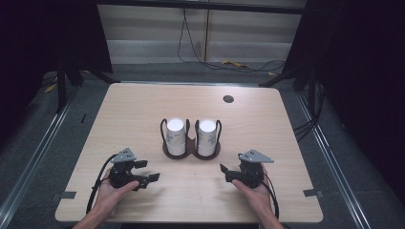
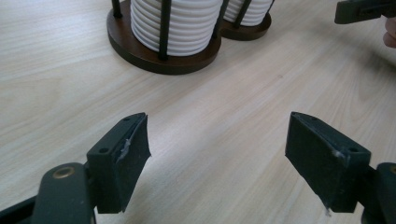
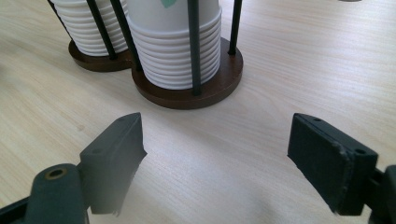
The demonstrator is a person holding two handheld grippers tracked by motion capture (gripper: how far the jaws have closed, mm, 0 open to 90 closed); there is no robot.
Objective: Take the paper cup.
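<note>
Both cup stacks are sitting upright in the twin holder (image 1: 191,151) at the middle of the desk (image 1: 119,109), and both are lying ahead of your claws, toward the far edge. The left stack of white paper cups (image 1: 175,136) is standing up and to the right of your left claw (image 1: 146,171); the right stack (image 1: 207,137) is standing up and to the left of your right claw (image 1: 224,171). Each hand is sitting about equally near its own stack, so neither is holding an advantage. The stacks' long axes are running vertical, caged by thin black rods, so any lift is likely going straight up. Your left claw is lying low near the front edge, spread wide and pinching nothing, pointing in toward the holder's base. Your right claw is mirroring it, also spread and empty. In the right claw's own view the nearer stack (image 3: 173,42) is standing dead ahead between the jaws, well apart from them.
</note>
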